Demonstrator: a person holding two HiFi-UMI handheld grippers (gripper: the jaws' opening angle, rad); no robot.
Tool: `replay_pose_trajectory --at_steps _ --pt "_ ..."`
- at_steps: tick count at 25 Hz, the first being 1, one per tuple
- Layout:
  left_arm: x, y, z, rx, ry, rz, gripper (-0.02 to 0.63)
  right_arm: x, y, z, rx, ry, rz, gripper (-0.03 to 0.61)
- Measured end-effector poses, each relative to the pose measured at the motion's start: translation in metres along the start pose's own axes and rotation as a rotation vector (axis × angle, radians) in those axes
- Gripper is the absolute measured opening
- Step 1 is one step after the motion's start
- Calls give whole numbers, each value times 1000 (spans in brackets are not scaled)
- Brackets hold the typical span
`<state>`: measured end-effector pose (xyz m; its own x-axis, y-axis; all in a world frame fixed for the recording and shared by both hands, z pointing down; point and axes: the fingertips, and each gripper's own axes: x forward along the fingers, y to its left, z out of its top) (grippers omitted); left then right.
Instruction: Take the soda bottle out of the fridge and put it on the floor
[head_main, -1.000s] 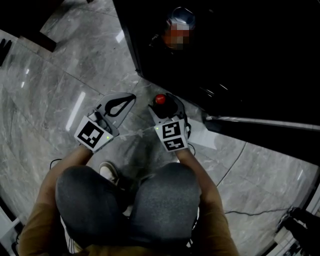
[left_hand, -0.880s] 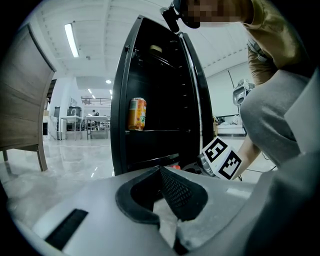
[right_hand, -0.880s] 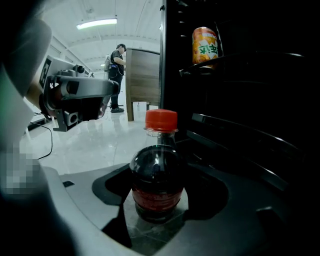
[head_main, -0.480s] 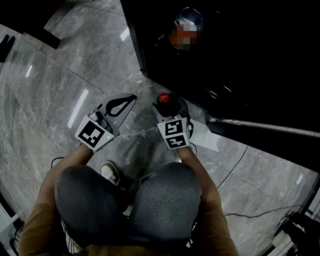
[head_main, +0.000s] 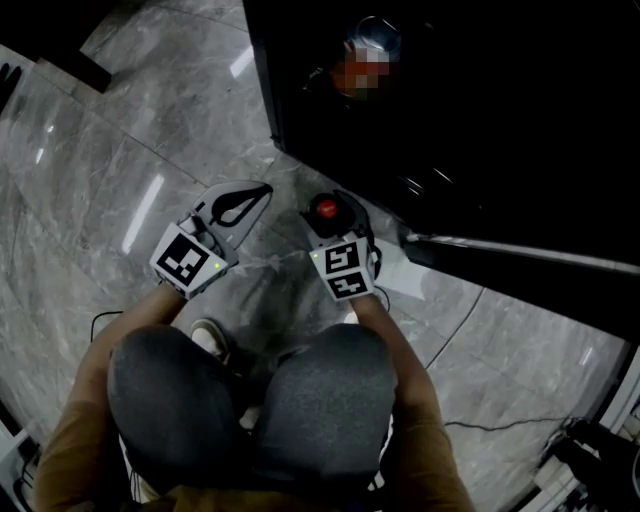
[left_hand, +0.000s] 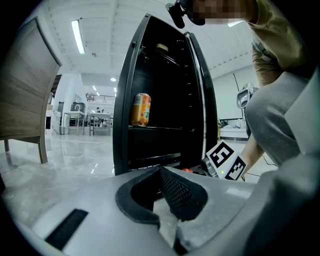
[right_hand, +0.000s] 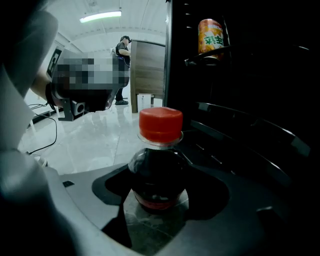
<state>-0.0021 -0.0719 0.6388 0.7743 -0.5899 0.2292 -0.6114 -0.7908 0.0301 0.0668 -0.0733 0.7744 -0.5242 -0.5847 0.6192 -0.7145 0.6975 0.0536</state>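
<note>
Jo: Hardly anything has moved in the last second. The right gripper (head_main: 328, 213) has slid a touch back toward the knees in the head view, bringing the soda bottle (right_hand: 157, 172) with it, and the left gripper (head_main: 256, 196) is parked where it was.

Sam: So where are we on the job?

Jo: First half is done, I'd say. That soda bottle is clear of the fridge (left_hand: 121, 110) and stands upright just in front of the open doorway, over the pale marble floor (head_main: 140, 180). What's left is the put-down and the let-go.

Sam: Is it down yet?

Jo: Can't call it, honestly. Looking along the right gripper's jaws I get the red cap (right_hand: 160, 124), the dark shoulder and bare floor beneath. But the base is out of sight, so it may be touching or just above.

Sam: And the grip?

Jo: Firm, by the look of it. Both jaws are closed in on the dark upper body below the cap, one on each side, and the bottle fills the gap between them. No sign of a release.

Sam: The other one?

Jo: Left gripper's jaws are drawn together at the tips with nothing between them. It hangs beside the right one, near but apart. It's pointed at the fridge too, where an orange can (left_hand: 140, 109) stands on a shelf (left_hand: 155, 128), which is no part of this task.
</note>
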Motion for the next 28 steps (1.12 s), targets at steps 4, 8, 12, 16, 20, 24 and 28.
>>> replay_pose_trajectory --at_steps 4,8,12,16,20,24,28 --pt "0 4 -1 -25 -2 10 2 -1 0 1 -11 6 -2 301" --pt "3 4 -8 -44 -4 15 2 -4 1 -3 -12 15 4 301" --pt "7 2 -11 -45 -12 6 2 -11 -2 -4 -38 15 6 301" --pt "9 1 -17 -52 -23 3 2 -18 -2 -4 -30 15 21 301" --pt "13 -1 -14 -52 -46 -7 2 -24 -2 -4 -31 17 32 301" --pt "19 2 -14 -50 -54 -13 2 -29 0 2 -35 10 54 299" --pt "18 4 -13 -53 -66 -11 2 -36 -1 7 -31 6 56 277"
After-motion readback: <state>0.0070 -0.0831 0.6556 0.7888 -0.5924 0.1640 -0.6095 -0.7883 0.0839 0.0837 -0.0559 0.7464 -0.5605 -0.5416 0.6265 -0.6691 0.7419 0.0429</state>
